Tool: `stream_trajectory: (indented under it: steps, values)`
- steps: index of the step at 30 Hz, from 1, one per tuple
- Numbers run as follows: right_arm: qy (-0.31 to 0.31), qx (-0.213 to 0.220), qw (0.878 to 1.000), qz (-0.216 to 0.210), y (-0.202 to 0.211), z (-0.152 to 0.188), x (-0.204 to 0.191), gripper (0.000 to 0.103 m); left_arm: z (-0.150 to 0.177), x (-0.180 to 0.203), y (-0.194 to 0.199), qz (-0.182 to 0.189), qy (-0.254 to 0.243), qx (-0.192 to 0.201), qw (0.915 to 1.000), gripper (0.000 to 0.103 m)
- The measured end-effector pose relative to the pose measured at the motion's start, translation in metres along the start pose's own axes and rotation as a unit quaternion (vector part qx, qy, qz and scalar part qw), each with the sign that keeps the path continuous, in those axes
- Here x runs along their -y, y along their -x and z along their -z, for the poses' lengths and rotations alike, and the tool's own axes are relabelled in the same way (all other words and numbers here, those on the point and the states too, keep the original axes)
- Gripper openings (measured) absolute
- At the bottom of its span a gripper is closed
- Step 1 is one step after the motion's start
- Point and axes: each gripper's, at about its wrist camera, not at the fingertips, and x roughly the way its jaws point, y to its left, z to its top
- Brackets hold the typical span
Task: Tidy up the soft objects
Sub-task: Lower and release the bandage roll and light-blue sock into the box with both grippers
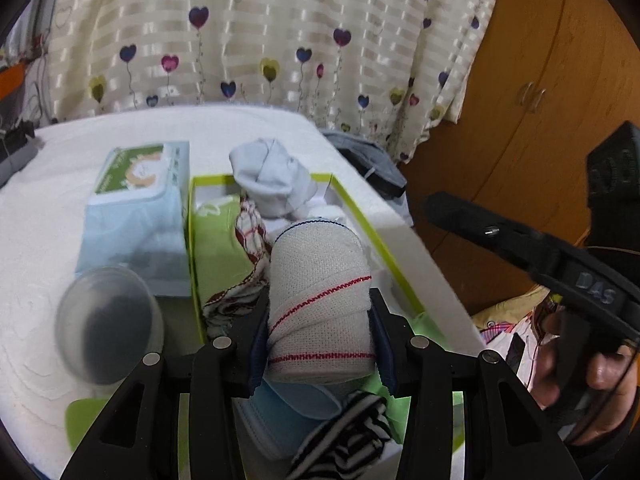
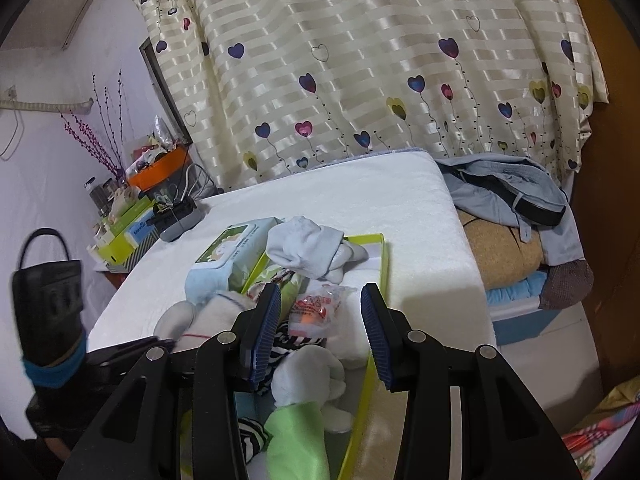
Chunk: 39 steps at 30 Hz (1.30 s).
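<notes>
**A:** So that bandage roll (image 1: pixel 320 300), how does it handle? The left gripper (image 1: pixel 320 332) has its fingers clamped on the roll's lower half, one pad on each side, hanging over the green-rimmed box (image 1: pixel 362 216).

**B:** I'd guess light, squishy, and grippy because of the woven crepe. It shouldn't slip, but a loose wrap could unwind, so squeezing across the body like that looks right. Everything in the box is soft too: a pale blue sock bundle (image 1: pixel 272 180), a red-checked cloth (image 1: pixel 252 236), a striped sock (image 1: pixel 344 436) at the near end.

**A:** And the right gripper (image 2: pixel 320 332)?

**B:** Its fingers stand apart with nothing in them, over the box's near end, above a crinkly plastic packet (image 2: pixel 316 312) and a white plush toy (image 2: pixel 308 376).

**A:** What's the surface?

**B:** A tabletop (image 2: pixel 360 192) under a white textured cover, so it's forgiving. The box runs along its right edge, with a wet-wipes pack (image 1: pixel 140 208) just left of it. Behind is a heart-print curtain (image 2: pixel 380 60), with clothes piled beyond the right edge.
</notes>
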Motion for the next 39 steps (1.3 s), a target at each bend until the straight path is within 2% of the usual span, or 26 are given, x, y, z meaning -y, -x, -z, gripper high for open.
stream_trajectory:
  steps: [3, 6, 25, 35, 39]
  values:
    - [-0.001, -0.003, 1.0, 0.001, -0.001, 0.001, 0.002, 0.043, 0.0, -0.001, -0.003, 0.006, 0.002, -0.006, 1.0, 0.044]
    - [0.002, -0.004, 1.0, 0.005, 0.0, 0.001, 0.001, 0.043, 0.0, 0.003, 0.007, 0.01, -0.007, 0.013, 0.9998, 0.046]
    - [0.049, -0.009, 0.998, 0.033, 0.017, 0.012, -0.026, 0.043, 0.004, 0.007, 0.039, -0.011, -0.017, 0.051, 0.9985, 0.047]
    - [0.063, -0.012, 0.997, 0.036, 0.032, 0.025, -0.045, 0.043, 0.016, 0.009, 0.06, -0.013, -0.023, 0.061, 0.9978, 0.047]
    - [0.05, -0.028, 0.998, 0.036, 0.027, 0.033, -0.04, 0.043, 0.019, 0.003, 0.057, -0.015, -0.017, 0.05, 0.9985, 0.047]
